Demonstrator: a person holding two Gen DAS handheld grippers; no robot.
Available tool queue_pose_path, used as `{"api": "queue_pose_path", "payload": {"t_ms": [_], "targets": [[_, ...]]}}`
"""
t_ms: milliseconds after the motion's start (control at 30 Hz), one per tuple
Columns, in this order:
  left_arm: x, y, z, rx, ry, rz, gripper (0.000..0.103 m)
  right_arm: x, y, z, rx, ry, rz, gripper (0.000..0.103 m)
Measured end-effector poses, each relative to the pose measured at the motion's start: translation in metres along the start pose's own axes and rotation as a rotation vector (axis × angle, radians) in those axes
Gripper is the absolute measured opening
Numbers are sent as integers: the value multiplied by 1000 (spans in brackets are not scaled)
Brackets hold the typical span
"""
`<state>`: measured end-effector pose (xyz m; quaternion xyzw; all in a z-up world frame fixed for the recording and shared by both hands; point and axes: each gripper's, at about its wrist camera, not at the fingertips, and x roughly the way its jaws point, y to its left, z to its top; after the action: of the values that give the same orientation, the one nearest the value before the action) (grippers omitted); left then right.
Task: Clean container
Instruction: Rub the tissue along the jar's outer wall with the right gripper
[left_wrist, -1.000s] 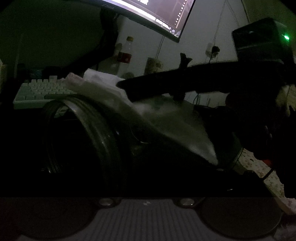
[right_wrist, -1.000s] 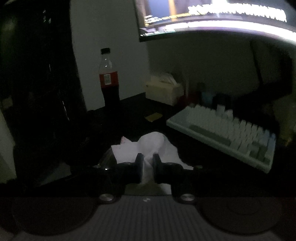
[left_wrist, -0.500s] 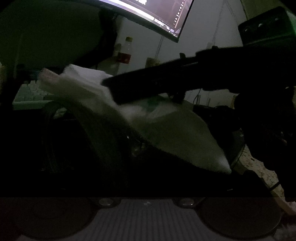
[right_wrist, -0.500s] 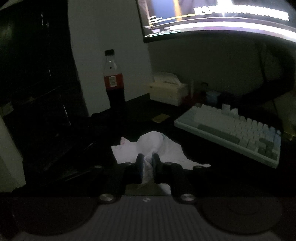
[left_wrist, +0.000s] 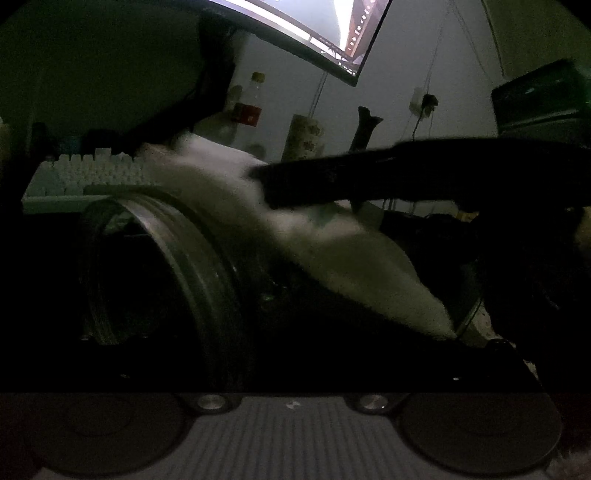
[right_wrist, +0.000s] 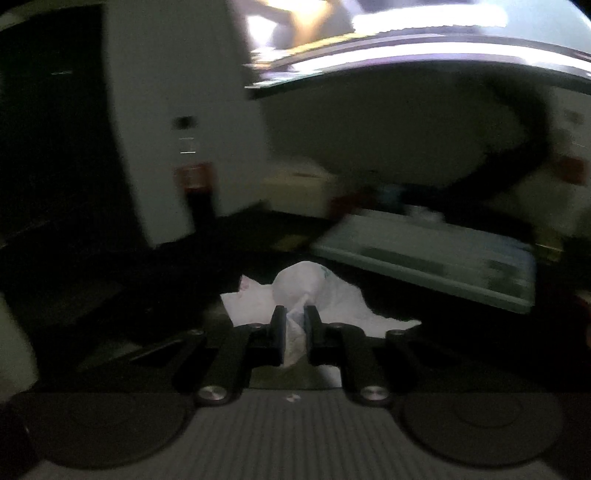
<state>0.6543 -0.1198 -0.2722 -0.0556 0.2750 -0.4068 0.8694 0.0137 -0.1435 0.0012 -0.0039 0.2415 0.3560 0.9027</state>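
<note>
keyboard (left_wrist: 88, 173) | cola bottle (left_wrist: 249, 107) | monitor (left_wrist: 325, 33) (lit) | tissue box (right_wrist: 295, 192)

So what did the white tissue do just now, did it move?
Yes. In the left wrist view the right hand-held gripper swept the white tissue back and forth over the clear container, ending further right than half a second ago. It stayed shut on the tissue throughout. The container and keyboard stayed put.

You can read no text in either view; the monitor (left_wrist: 325, 33) at the upper middle shows only blurred lines. The red label on the bottle (left_wrist: 249, 107), upper left of centre, stays illegible to you.
</note>
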Motion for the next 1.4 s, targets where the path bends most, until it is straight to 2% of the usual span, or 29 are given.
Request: {"api": "queue_pose_path", "payload": {"t_ms": [100,167,233,333,467,567,767,900,1000,1167,1300,1400], "targets": [[-4,-6,-5,-2,2,-1,103,5,8,0,-24,-13,23,13],[-9,-9,-5,-35,10,-13,103,5,-2,-1,21,-20,33,13],[-12,-13,-4,-64,25,-29,103,4,-17,-1,68,-22,-16,13],[-13,-27,-6,-24,37,-64,103,2,-39,-4,132,-24,-40,13],[-11,-38,-11,65,60,-11,103,-2,-50,-9,157,-45,-36,13],[-15,-31,-14,73,49,41,103,-5,-48,-13,137,-67,-41,13],[-20,-28,-19,67,37,26,103,-3,-32,-12,135,-77,-117,13],[-20,-31,-19,71,44,34,103,0,-7,-13,125,-89,-58,14],[-26,-18,-11,-11,72,-19,103,2,4,-17,83,-114,-79,13],[-35,19,1,-185,98,-120,103,1,-30,-21,204,-136,-133,13],[-37,26,6,-197,105,-98,103,4,-43,-18,219,-129,-143,13],[-38,12,7,-111,154,-24,103,8,-47,-15,207,-122,-166,13]]}}
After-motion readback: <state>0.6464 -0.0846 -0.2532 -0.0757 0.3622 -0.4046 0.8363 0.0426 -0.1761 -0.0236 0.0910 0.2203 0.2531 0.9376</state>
